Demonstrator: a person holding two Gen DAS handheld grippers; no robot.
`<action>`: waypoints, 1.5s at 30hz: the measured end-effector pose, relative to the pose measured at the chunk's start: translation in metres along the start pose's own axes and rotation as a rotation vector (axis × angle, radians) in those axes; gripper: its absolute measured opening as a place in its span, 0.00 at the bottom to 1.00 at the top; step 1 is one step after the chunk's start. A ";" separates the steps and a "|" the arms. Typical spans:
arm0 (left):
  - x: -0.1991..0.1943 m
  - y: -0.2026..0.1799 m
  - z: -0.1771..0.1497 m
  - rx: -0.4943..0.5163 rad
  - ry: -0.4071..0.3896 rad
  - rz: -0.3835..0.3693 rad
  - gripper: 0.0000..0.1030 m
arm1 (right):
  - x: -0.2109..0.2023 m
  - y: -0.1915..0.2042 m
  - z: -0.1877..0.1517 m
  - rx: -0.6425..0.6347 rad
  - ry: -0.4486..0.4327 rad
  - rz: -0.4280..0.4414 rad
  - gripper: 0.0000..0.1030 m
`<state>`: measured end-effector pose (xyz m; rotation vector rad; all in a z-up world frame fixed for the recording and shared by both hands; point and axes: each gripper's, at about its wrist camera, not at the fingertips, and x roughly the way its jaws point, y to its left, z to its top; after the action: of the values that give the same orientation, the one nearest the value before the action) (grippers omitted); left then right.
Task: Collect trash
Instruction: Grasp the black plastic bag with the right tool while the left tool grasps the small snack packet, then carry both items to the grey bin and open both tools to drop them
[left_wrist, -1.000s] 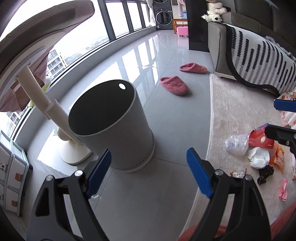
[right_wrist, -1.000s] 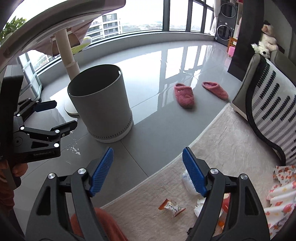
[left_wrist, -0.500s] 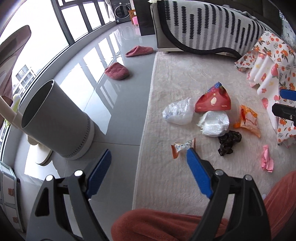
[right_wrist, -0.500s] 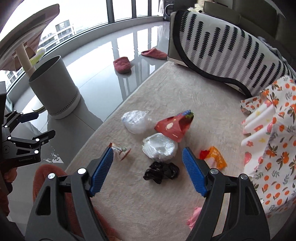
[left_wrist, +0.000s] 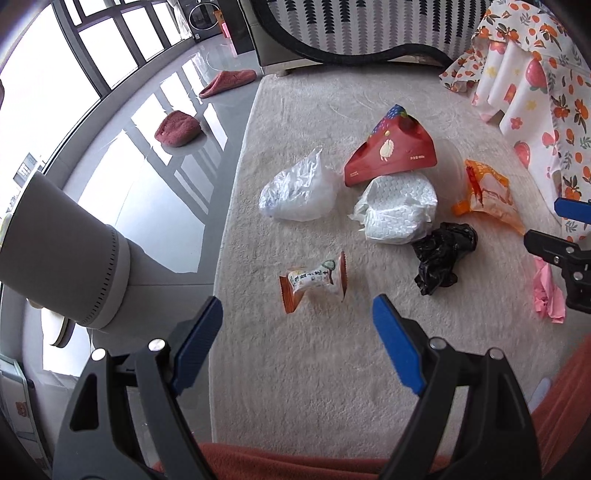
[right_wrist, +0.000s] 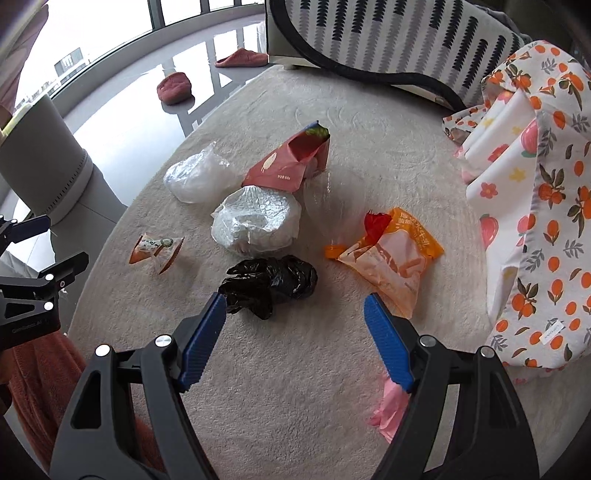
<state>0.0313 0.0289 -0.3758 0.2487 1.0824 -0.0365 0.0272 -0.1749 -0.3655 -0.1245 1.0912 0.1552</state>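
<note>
Several pieces of trash lie on a beige rug (left_wrist: 295, 369). In the left wrist view: a small snack wrapper (left_wrist: 314, 280), a clear plastic bag (left_wrist: 295, 192), a red carton (left_wrist: 391, 151), a white crumpled wad (left_wrist: 399, 208), a black bag (left_wrist: 441, 254), an orange packet (left_wrist: 485, 192) and pink paper (left_wrist: 548, 291). My left gripper (left_wrist: 295, 325) hangs open just short of the snack wrapper. My right gripper (right_wrist: 293, 321) is open above the rug, its left finger beside the black bag (right_wrist: 271, 282). The orange packet (right_wrist: 395, 258) lies ahead to its right. The grey bin (left_wrist: 62, 254) stands on the tile floor at left.
A sofa with a striped throw (right_wrist: 388, 40) borders the rug at the back. A flowered cloth (right_wrist: 535, 206) hangs at the right. Two pink slippers (left_wrist: 177, 129) lie on the glossy tiles by the windows. A person's orange-clad leg (left_wrist: 295, 461) is beneath the grippers.
Both grippers have swung from the bin and tile floor over to the rug and dropped lower toward the trash. Both stay open and empty.
</note>
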 end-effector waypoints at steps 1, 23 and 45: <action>0.008 -0.001 0.000 0.009 0.007 -0.005 0.81 | 0.011 0.002 0.000 0.010 0.008 -0.005 0.72; 0.142 -0.031 0.011 0.091 0.181 -0.145 0.39 | 0.144 0.012 -0.007 0.091 0.195 0.039 0.41; 0.046 0.008 -0.018 -0.022 0.078 -0.211 0.16 | 0.036 0.031 -0.017 0.034 0.049 0.029 0.20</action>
<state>0.0386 0.0443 -0.4224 0.1165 1.1828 -0.2052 0.0231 -0.1449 -0.4060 -0.0825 1.1441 0.1601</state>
